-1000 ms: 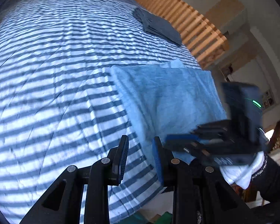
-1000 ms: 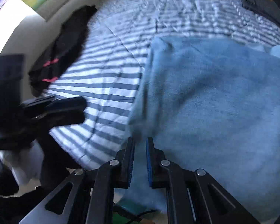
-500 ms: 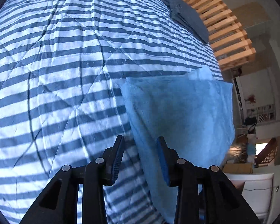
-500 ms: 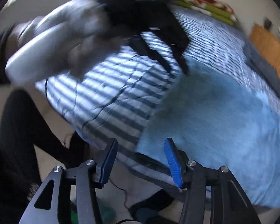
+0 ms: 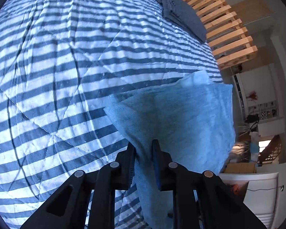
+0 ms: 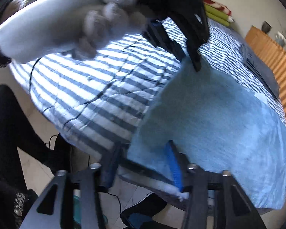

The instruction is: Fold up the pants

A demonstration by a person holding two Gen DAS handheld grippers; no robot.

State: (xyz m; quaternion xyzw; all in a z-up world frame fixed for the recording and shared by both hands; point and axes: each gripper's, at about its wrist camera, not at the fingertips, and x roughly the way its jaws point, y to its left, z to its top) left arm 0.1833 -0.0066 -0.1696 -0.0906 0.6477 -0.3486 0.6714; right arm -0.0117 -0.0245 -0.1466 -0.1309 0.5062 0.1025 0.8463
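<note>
Light-blue pants [image 5: 181, 118] lie already doubled over at the near edge of a striped bed [image 5: 66, 57]. The left hand-held gripper [image 5: 144, 150] is closing on one near corner, cloth pinched; the right hand-held gripper [image 6: 143, 158] is closing around the other. A further fold appears to remain.

Bedspread [image 5: 66, 76] left of the light-blue pants [image 5: 190, 118] is bare striped fabric w/ open room; only a thin dark cable [image 5: 15, 133] runs across it. Far side: dark folded garment [image 5: 181, 13] lies near the wooden slatted frame [image 5: 225, 28], which bounds the bed's right edge. In right wrist view the left gripper [image 6: 192, 61] & its gloved hand [image 6: 82, 17] cross above the stripes. Near edge drops to floor, w/ a person's dark leg [image 6: 11, 129] beside it.
</note>
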